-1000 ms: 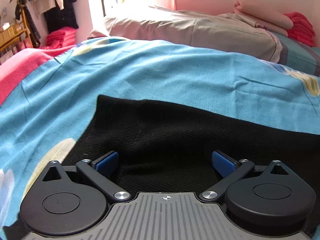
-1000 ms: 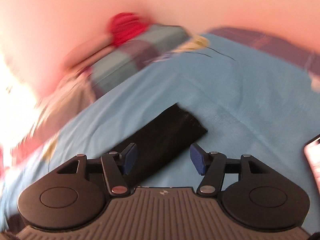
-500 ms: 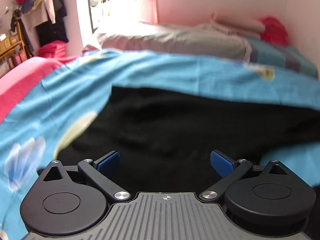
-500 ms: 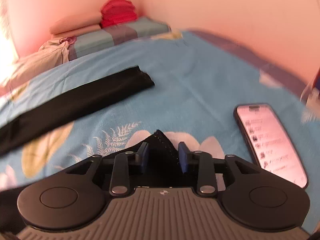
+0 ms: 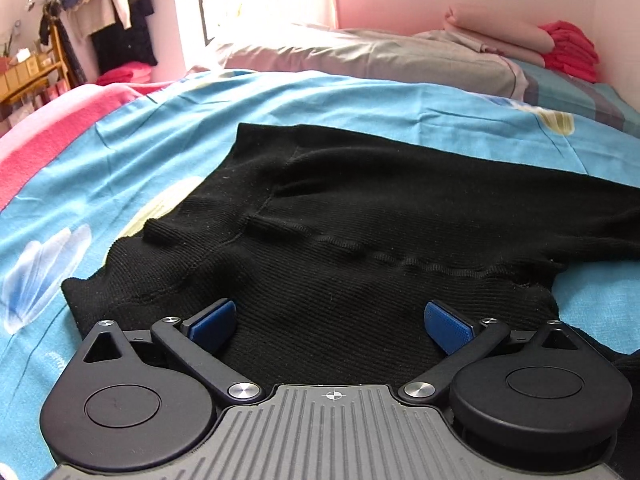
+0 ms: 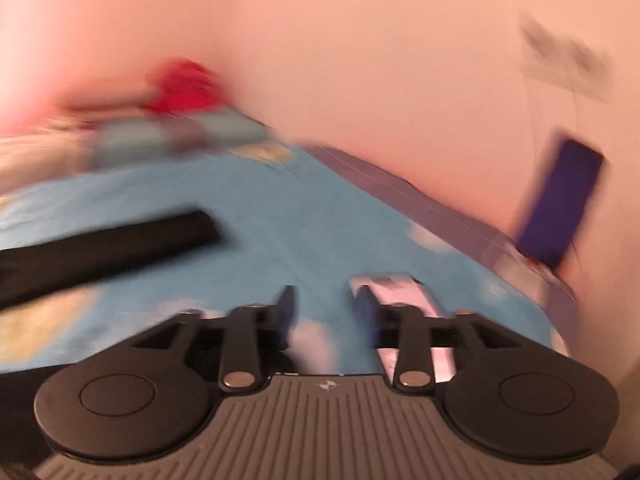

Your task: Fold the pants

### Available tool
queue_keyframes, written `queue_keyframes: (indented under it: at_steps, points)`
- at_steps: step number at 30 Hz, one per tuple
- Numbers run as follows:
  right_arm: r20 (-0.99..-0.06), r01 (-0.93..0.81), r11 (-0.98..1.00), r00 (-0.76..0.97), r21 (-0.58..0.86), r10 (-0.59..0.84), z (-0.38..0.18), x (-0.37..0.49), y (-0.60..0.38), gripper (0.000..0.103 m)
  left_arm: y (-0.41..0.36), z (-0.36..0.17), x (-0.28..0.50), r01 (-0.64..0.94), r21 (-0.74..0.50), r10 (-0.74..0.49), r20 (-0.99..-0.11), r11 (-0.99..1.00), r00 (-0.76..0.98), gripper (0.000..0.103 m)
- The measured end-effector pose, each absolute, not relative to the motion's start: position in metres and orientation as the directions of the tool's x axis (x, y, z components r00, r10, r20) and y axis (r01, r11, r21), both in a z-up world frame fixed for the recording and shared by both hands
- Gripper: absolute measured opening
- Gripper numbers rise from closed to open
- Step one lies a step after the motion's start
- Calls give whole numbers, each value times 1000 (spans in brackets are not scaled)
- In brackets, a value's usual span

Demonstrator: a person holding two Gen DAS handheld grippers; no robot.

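On the blue floral bedsheet (image 5: 280, 108), black knit pants (image 5: 360, 216) lie spread, one leg (image 6: 100, 240) stretching off across the bed. Grey pillows (image 5: 360, 56) and folded red clothes (image 5: 568, 48) sit beyond, well apart. The left gripper (image 5: 328, 320) hovers over the waist, fingers wide apart, holding nothing. The right gripper (image 6: 324, 308), blurred, stands parted above bare sheet, a phone (image 6: 404, 292) partly behind its finger.

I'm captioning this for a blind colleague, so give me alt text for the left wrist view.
Black knit pants lie spread and wrinkled on a blue floral bedsheet, with the open left gripper just above their near edge. Pillows and folded red clothes sit behind.
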State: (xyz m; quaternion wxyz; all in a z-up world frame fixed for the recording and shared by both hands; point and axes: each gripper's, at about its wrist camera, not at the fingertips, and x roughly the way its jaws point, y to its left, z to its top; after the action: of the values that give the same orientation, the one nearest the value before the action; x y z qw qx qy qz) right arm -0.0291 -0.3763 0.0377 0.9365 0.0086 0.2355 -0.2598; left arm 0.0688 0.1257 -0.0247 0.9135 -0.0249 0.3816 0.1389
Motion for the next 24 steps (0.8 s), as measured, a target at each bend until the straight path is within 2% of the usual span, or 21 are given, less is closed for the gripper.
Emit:
queue_keyframes:
  at_steps: [1, 4, 6, 9, 11, 12, 13, 14, 16, 18, 21, 23, 24]
  points:
    - [-460, 366, 926, 808, -96, -367, 42, -33, -354, 68, 126, -25, 69, -274, 60, 235, -703, 960, 671, 103]
    - [-526, 11, 998, 849, -58, -40, 44, -39, -287, 66, 125, -25, 69, -277, 62, 239, -701, 959, 672, 103]
    - [-563, -174, 984, 818, -44, 120, 39, -40, -244, 65, 125, -25, 68, -277, 58, 237, -700, 959, 674, 103]
    - [-601, -337, 940, 763, -58, 236, 23, -36, -187, 57, 125, -26, 68, -278, 58, 237, -699, 959, 675, 103]
    - [-607, -363, 929, 756, -76, 246, 14, -32, -163, 52, 125, -25, 68, -277, 59, 238, -698, 959, 675, 103]
    - [-615, -380, 923, 743, -65, 263, 8, -30, -156, 46, 125, -25, 68, -277, 58, 237, -698, 959, 676, 103]
    - [-635, -406, 912, 720, -61, 278, -1, -26, -151, 32, 124, -25, 68, -278, 57, 237, -697, 959, 676, 103]
    - [-648, -407, 911, 713, -73, 267, -8, -22, -151, 28, 124, -25, 67, -278, 56, 236, -697, 959, 677, 103]
    - [-655, -370, 924, 723, -101, 218, -4, -25, -160, 8, 125, -25, 67, -278, 56, 237, -697, 959, 677, 103]
    - [-670, -317, 945, 719, -79, 185, 5, -28, -176, 7, 124, -26, 68, -280, 61, 241, -697, 958, 676, 103]
    - [-690, -308, 951, 690, -10, 217, 12, -38, -192, 11, 121, -27, 70, -281, 86, 259, -698, 956, 668, 103]
    - [-669, -313, 950, 704, 9, 238, 25, -44, -187, 29, 120, -27, 70, -282, 90, 263, -698, 955, 667, 103]
    - [-645, -321, 947, 720, 17, 256, 33, -45, -183, 33, 121, -26, 70, -283, 88, 262, -697, 955, 667, 103]
